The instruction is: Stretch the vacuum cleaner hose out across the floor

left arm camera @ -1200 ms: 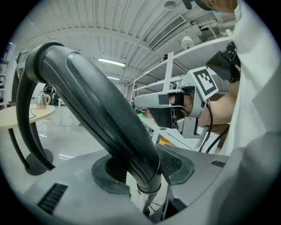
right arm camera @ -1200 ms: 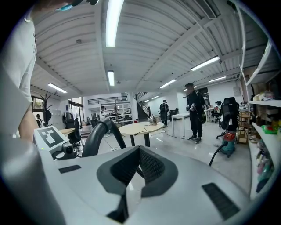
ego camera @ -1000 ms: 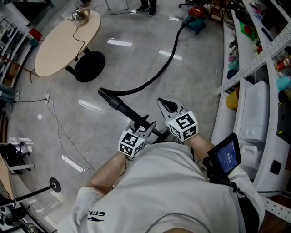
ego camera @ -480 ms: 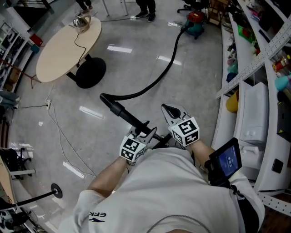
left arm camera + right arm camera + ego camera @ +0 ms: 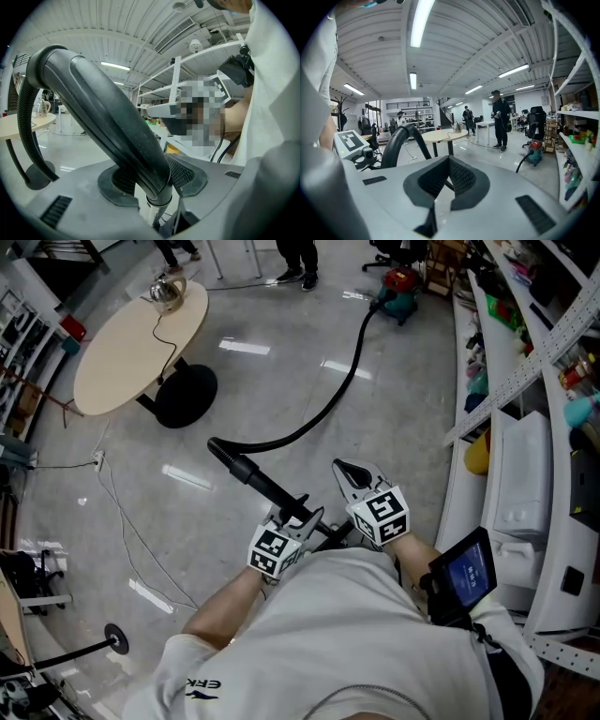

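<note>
Seen from above, a pale oval worktop (image 5: 131, 348) on a round black base (image 5: 186, 388) stands at the upper left of a glossy grey floor (image 5: 272, 352), close to cluttered racks along the left edge. A thin cable (image 5: 125, 512) trails from the worktop down over the floor. Between the worktop and the right-hand shelving, a wide stretch of bare floor lies open. The black vacuum cleaner hose (image 5: 330, 401) crosses it in one long curve: from the upper right it runs down and left, bends back near the middle, and ends in a rigid black handle tube slanting towards the person at the bottom. The left gripper (image 5: 300, 515) holds that handle tube, its fingers set wide around it and pressing it from both sides; in the left gripper view the tube fills the space between them. Just to the right, apart from the hose, the right gripper (image 5: 350, 472) points forward over the floor, its fingers closed together on nothing. At the far end of the hose, a small teal and red vacuum cleaner (image 5: 401, 287) sits at the upper right, near a standing person's shoes (image 5: 300, 254) at the top edge. White shelving (image 5: 525, 362) loaded with goods lines the whole right edge, and a small lit screen (image 5: 461, 573) sits by the person's right arm.
</note>
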The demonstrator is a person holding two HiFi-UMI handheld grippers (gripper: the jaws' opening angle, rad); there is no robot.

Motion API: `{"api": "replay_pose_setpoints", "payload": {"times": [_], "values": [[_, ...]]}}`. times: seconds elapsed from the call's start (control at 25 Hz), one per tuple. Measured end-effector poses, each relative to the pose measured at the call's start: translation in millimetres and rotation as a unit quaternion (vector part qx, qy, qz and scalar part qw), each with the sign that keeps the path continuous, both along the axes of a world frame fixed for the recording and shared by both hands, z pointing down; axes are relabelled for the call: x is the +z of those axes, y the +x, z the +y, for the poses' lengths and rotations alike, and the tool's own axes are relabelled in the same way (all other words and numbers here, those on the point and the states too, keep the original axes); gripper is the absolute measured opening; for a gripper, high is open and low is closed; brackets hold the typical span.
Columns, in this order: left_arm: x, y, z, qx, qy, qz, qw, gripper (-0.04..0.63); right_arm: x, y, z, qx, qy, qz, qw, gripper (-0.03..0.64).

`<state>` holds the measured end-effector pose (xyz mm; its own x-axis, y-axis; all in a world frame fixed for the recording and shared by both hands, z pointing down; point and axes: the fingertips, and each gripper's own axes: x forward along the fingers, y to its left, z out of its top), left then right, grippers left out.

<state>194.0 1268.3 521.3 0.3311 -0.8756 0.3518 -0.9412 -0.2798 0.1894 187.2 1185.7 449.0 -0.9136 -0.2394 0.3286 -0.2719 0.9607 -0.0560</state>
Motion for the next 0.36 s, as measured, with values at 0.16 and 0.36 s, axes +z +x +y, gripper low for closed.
{"api": "replay_pose_setpoints", "payload": {"times": [0.16, 0.36], "values": [[-0.1, -1.8, 1.2, 0.001, 0.000, 0.003, 1.0000, 0.172, 1.0, -4.6, 1.2, -0.001, 0.002, 0.003, 1.000, 0.002], [-1.1, -8.4, -0.8, -0.002, 0.007, 0.003, 1.0000, 0.172, -0.3, -13.4, 0.9, -0.005, 0.006, 0.002, 1.000, 0.002]]}}
